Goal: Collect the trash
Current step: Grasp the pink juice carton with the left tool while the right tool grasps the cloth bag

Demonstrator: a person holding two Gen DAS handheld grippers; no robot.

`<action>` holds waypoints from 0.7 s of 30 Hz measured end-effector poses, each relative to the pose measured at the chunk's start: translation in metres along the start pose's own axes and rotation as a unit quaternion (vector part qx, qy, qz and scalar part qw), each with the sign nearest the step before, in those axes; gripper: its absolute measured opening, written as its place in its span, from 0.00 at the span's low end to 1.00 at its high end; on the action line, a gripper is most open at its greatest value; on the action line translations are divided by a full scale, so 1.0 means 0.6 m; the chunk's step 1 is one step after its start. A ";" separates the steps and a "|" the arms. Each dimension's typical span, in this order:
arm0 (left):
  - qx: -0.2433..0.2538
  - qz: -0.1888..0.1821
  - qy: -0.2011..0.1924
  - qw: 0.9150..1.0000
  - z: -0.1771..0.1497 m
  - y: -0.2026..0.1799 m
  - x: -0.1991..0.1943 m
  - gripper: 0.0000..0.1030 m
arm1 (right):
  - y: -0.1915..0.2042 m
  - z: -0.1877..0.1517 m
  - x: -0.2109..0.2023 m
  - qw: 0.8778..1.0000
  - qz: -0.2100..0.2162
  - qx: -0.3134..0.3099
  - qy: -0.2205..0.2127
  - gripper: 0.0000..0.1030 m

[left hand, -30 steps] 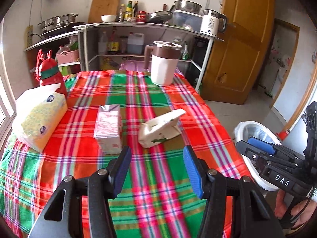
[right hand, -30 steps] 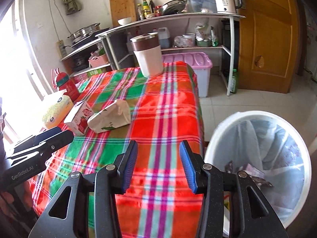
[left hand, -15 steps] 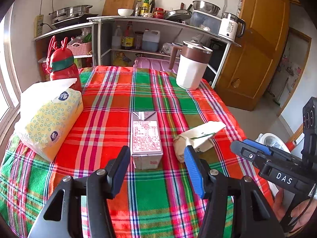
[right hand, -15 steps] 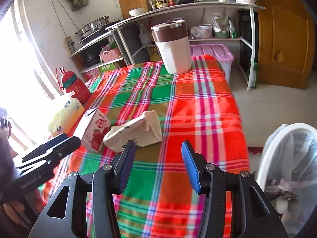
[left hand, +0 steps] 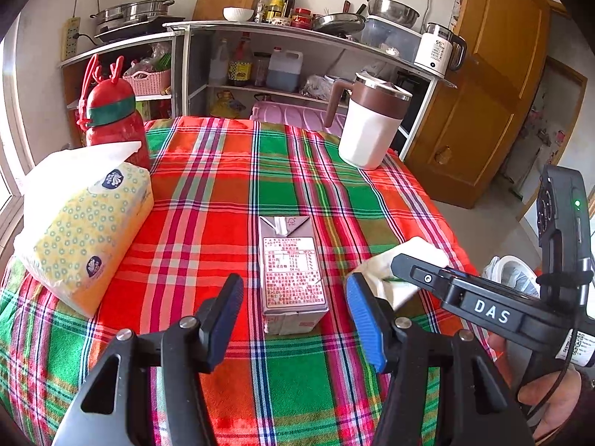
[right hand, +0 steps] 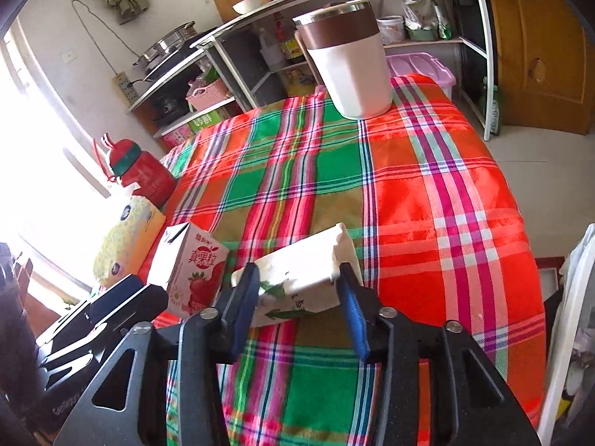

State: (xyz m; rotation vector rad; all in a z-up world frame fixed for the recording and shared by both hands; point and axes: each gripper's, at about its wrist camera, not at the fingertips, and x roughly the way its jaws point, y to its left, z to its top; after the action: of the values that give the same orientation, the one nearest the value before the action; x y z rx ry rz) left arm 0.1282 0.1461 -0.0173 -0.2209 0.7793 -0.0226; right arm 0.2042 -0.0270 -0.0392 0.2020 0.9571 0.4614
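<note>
Both tools have come forward over the plaid worktop (left hand: 230, 186) since the earlier frames, up to the two cartons. Right tool (right hand: 297, 304) is closing around the crumpled white carton (right hand: 301, 278); its pads sit at the carton's two sides, seemingly touching. Left tool (left hand: 293, 312) stands released, jaws apart, the pink milk carton (left hand: 292, 271) lying flat just ahead between its fingertips, untouched. White carton lies just right of the pink one. Tissue pack (left hand: 85, 230) and red bottle (left hand: 111, 119) sit at the left edge, white jug (left hand: 368, 126) at the far side. Bin (right hand: 569, 334) stands beside the worktop at right.
</note>
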 end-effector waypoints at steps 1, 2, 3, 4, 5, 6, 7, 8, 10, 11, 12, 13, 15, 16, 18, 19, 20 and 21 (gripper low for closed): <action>0.001 -0.001 0.002 1.000 0.000 -0.001 0.003 0.58 | -0.004 0.000 0.001 1.000 0.002 0.005 0.001 0.30; 0.002 -0.002 0.004 1.000 0.000 -0.001 0.006 0.58 | -0.007 0.001 0.000 1.000 0.005 0.008 0.000 0.29; 0.001 0.000 0.007 1.000 0.000 -0.001 0.008 0.58 | -0.009 0.000 -0.001 1.000 0.007 0.010 -0.001 0.27; 0.003 0.000 0.009 1.000 0.000 -0.002 0.011 0.58 | -0.012 0.000 -0.004 1.000 0.010 0.014 -0.003 0.25; 0.006 -0.001 0.010 1.000 0.000 -0.003 0.013 0.58 | -0.014 0.000 -0.007 1.000 0.013 0.015 -0.006 0.24; 0.008 0.000 0.012 1.000 0.000 -0.005 0.016 0.58 | -0.015 0.000 -0.011 1.000 0.015 0.015 -0.010 0.23; 0.009 0.001 0.014 1.000 0.000 -0.007 0.019 0.58 | -0.015 0.000 -0.015 1.000 0.014 0.015 -0.013 0.22; 0.009 0.001 0.016 1.000 0.001 -0.006 0.022 0.58 | -0.014 0.000 -0.018 1.000 0.014 0.013 -0.016 0.22; 0.004 -0.003 0.016 1.000 0.002 -0.005 0.026 0.58 | -0.014 -0.003 -0.023 1.000 0.017 0.010 -0.019 0.21; 0.004 -0.001 0.016 1.000 0.002 -0.005 0.028 0.58 | -0.015 -0.003 -0.024 1.000 0.019 0.010 -0.020 0.21; 0.003 0.002 0.017 1.000 0.003 -0.005 0.031 0.57 | -0.016 -0.005 -0.026 1.000 0.021 0.011 -0.021 0.21; 0.002 0.003 0.018 1.000 0.003 -0.004 0.033 0.55 | -0.017 -0.006 -0.029 0.999 0.023 0.012 -0.023 0.20; 0.000 0.003 0.022 1.000 0.001 -0.003 0.037 0.43 | -0.020 -0.006 -0.032 0.999 0.024 0.014 -0.026 0.20; 0.000 0.001 0.024 1.000 0.001 -0.002 0.039 0.41 | -0.021 -0.008 -0.034 0.999 0.025 0.015 -0.027 0.20; 0.002 0.002 0.025 1.000 0.000 -0.004 0.040 0.39 | -0.023 -0.008 -0.039 0.999 0.026 0.016 -0.031 0.19; 0.004 0.002 0.024 1.000 0.000 -0.006 0.040 0.39 | -0.024 -0.009 -0.041 0.999 0.025 0.018 -0.033 0.19; 0.005 0.002 0.023 1.000 0.000 -0.007 0.038 0.38 | -0.025 -0.010 -0.042 0.999 0.024 0.018 -0.034 0.19; 0.006 0.002 0.021 1.000 0.000 -0.008 0.037 0.38 | -0.026 -0.011 -0.043 0.999 0.024 0.019 -0.035 0.19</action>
State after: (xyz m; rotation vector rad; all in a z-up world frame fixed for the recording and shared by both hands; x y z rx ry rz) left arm 0.1440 0.1393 -0.0316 -0.2081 0.8221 -0.0273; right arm 0.1907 -0.0534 -0.0294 0.2740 0.8943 0.4767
